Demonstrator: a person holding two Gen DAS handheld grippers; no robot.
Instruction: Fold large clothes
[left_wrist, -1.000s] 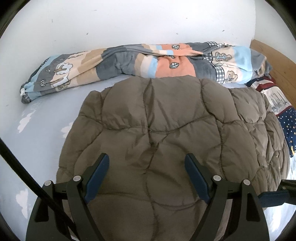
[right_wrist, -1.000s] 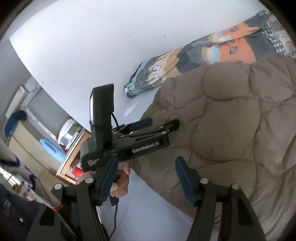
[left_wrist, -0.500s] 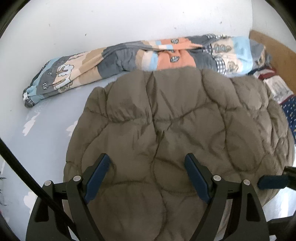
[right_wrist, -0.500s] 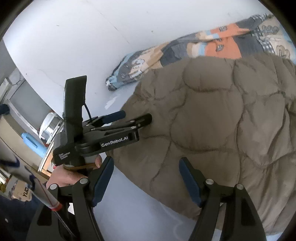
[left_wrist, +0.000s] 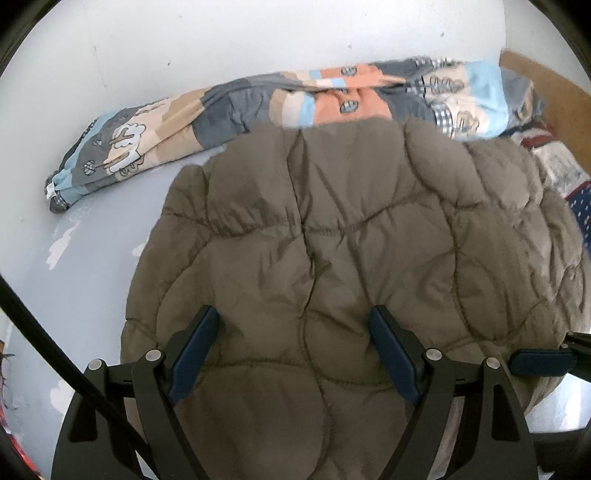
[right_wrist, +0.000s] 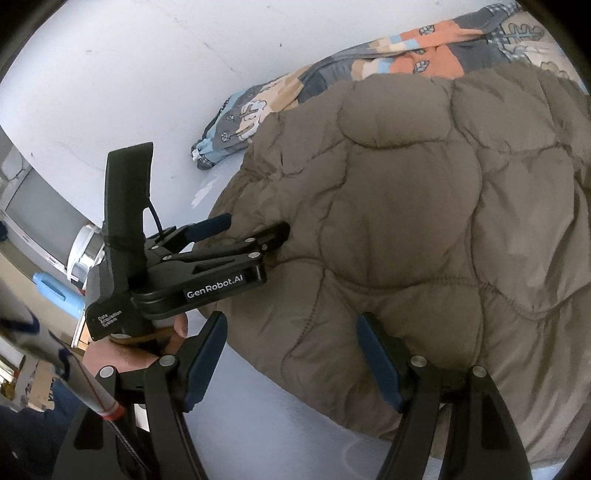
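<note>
Quilted jacket (left_wrist: 354, 258), olive-brown, puffy: lies on your pale blue bed sheet (left_wrist: 85, 258), long axis running from near edge toward the patterned duvet roll (left_wrist: 229, 110) against the wall. Its near hem is cut off behind both tools; sleeves cannot be made out.

Left gripper (left_wrist: 291, 350): jaws wide apart over the jacket, gripping nothing.

Right gripper (right_wrist: 291, 362): likewise spread, holding nothing.
</note>
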